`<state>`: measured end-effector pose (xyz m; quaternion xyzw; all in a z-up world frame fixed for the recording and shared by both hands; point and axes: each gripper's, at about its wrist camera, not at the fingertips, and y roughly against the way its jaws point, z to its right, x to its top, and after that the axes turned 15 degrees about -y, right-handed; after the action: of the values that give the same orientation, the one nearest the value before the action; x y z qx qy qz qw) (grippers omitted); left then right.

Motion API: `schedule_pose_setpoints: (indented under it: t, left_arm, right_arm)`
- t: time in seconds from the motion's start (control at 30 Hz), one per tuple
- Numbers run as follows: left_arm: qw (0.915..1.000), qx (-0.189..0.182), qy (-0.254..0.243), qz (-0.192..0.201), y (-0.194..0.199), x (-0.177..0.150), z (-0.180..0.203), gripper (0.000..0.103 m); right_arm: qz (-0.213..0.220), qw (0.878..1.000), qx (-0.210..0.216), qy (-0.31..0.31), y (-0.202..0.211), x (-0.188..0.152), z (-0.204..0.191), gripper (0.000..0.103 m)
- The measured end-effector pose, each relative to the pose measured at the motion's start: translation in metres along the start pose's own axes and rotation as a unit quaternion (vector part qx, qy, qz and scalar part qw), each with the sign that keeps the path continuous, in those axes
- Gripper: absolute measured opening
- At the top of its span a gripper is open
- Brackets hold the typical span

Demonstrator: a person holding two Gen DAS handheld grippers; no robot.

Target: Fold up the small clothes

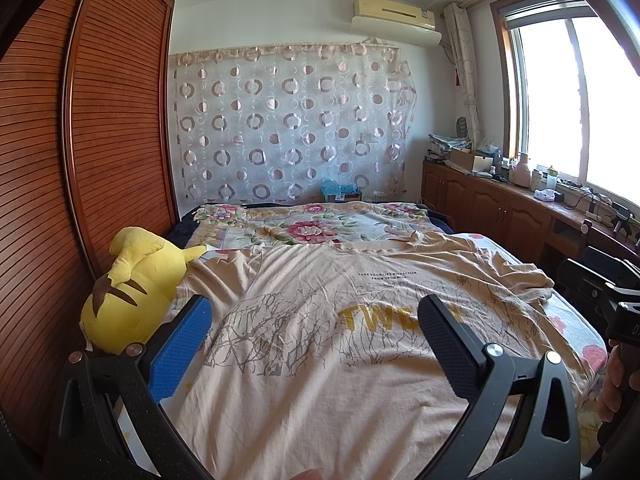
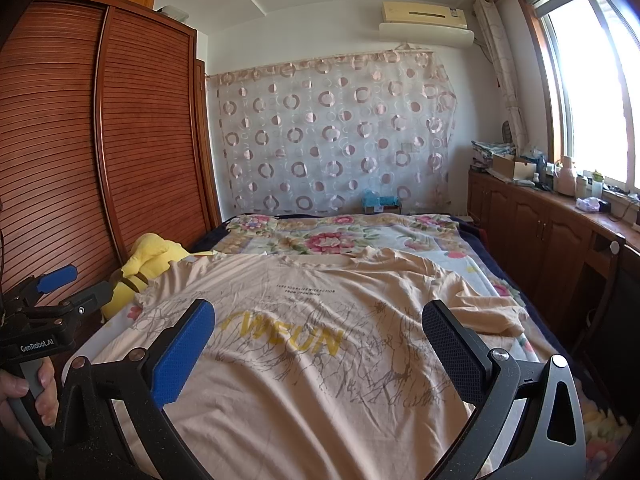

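Note:
A beige T-shirt [image 1: 320, 344] with yellow lettering and a grey line print lies spread face up on the bed; it also shows in the right wrist view [image 2: 320, 344]. Its right sleeve [image 2: 492, 304] is rumpled. My left gripper [image 1: 316, 316] is open and empty, held just above the shirt's near part. My right gripper [image 2: 320, 320] is open and empty, also above the shirt's near part. The left gripper also shows at the left edge of the right wrist view [image 2: 76, 284], and the right one at the right edge of the left wrist view [image 1: 608, 292].
A yellow plush toy [image 1: 132, 288] lies at the bed's left edge beside the slatted wooden wardrobe [image 1: 80, 160]. A floral bedsheet [image 1: 312, 228] covers the far part of the bed. A low wooden cabinet [image 2: 540, 220] with clutter runs along the right wall under the window.

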<state>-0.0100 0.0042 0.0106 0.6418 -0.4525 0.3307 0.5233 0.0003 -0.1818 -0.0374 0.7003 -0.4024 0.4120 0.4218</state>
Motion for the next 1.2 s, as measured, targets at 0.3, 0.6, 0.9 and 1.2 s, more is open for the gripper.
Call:
schedule_pose_setpoints:
  t: [0.3,0.6,0.9,1.2]
  left_arm:
    - [0.9996,-0.004,0.006,-0.027,-0.007,-0.008,-0.012,0.103]
    - [0.9973,-0.008,0.009,-0.073,-0.044,-0.037,-0.041,0.103]
    - [0.9934,-0.003,-0.004,-0.115,-0.085,-0.055,-0.082,0.103]
    - [0.988,-0.03,0.008,-0.151,-0.122,-0.066,-0.139,0.101]
  right_arm:
    - [-0.012,1.0,0.012,-0.001,-0.007,-0.003,0.002,0.103]
    - [-0.042,0.999,0.027,0.016,-0.038,-0.004,0.001,0.103]
    - [-0.074,0.995,0.041,0.046,-0.078,0.002,-0.008,0.103]
    - [-0.162,0.983,0.065,0.061,-0.118,0.009,-0.01,0.103]
